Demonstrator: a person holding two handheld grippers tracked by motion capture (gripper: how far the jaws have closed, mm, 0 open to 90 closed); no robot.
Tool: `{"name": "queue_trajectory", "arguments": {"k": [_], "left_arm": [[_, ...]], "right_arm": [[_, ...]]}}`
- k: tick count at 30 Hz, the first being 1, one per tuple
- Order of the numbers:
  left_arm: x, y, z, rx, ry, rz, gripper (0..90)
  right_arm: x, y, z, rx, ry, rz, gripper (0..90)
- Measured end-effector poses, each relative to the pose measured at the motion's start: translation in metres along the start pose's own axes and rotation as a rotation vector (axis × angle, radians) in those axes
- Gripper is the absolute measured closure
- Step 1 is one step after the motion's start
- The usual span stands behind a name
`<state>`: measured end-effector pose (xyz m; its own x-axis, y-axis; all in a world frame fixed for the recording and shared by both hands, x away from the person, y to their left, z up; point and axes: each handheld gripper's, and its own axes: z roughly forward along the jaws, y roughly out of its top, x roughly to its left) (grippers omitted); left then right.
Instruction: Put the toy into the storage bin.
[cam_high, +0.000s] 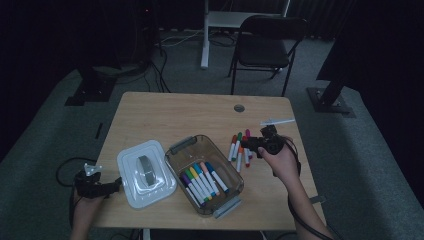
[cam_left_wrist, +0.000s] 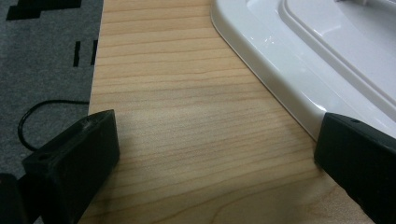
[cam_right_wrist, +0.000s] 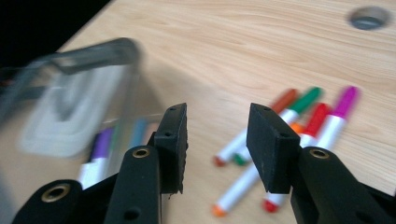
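A clear plastic box (cam_high: 176, 161) sits at the middle of the wooden table (cam_high: 190, 112) with several coloured markers (cam_high: 202, 181) lying in it. Its white lid (cam_high: 145, 172) rests flat to the left. More markers (cam_high: 240, 147) lie loose on the table right of the box. My right gripper (cam_high: 251, 144) hovers over these loose markers (cam_right_wrist: 303, 119), jaws open with nothing between them (cam_right_wrist: 217, 140). The blurred box (cam_right_wrist: 93, 51) lies beyond and to the left. My left gripper (cam_high: 118, 184) rests open at the table's left edge, its jaws (cam_left_wrist: 215, 158) over bare wood beside the lid's corner (cam_left_wrist: 299, 60).
A round cable hole (cam_high: 239, 108) and a thin white strip (cam_high: 277, 121) lie on the far right of the table. A dark folding chair (cam_high: 267, 42) stands behind the table. A black cable (cam_left_wrist: 32, 116) curls on the grey carpet left of the table.
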<state>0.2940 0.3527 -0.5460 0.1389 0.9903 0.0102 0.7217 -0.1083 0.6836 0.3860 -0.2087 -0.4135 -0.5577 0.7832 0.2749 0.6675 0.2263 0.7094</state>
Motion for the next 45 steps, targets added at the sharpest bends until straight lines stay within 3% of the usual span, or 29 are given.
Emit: {"name": "queue_trajectory", "arguments": {"k": [6, 11, 17, 21, 23, 28, 30, 37, 43, 45], "left_arm": [[0.000, 0.000, 0.000, 0.000, 0.000, 0.000, 0.7], [0.000, 0.000, 0.000, 0.000, 0.000, 0.000, 0.6], [0.000, 0.000, 0.000, 0.000, 0.000, 0.000, 0.7], [0.000, 0.000, 0.000, 0.000, 0.000, 0.000, 0.6], [0.000, 0.000, 0.000, 0.000, 0.000, 0.000, 0.7], [0.000, 0.000, 0.000, 0.000, 0.000, 0.000, 0.7], [0.000, 0.000, 0.000, 0.000, 0.000, 0.000, 0.7], [0.000, 0.000, 0.000, 0.000, 0.000, 0.000, 0.7], [0.000, 0.000, 0.000, 0.000, 0.000, 0.000, 0.7], [0.000, 0.000, 0.000, 0.000, 0.000, 0.000, 0.7]], "right_arm": [[-0.033, -0.010, 0.021, 0.010, -0.104, 0.043, 57.6], [-0.049, -0.014, 0.038, 0.026, -0.127, 0.094, 57.7], [-0.068, -0.013, 0.062, 0.060, -0.198, 0.135, 60.1], [-0.079, -0.012, 0.077, 0.106, -0.231, 0.159, 62.5], [-0.084, -0.013, 0.084, 0.117, -0.219, 0.194, 62.6], [-0.093, -0.016, 0.097, 0.152, -0.234, 0.204, 62.7], [-0.094, -0.018, 0.100, 0.154, -0.226, 0.219, 62.7], [-0.100, -0.023, 0.096, 0.179, -0.269, 0.228, 66.5], [-0.104, -0.026, 0.092, 0.189, -0.350, 0.237, 75.5], [-0.106, -0.027, 0.091, 0.184, -0.354, 0.245, 76.4]]}}
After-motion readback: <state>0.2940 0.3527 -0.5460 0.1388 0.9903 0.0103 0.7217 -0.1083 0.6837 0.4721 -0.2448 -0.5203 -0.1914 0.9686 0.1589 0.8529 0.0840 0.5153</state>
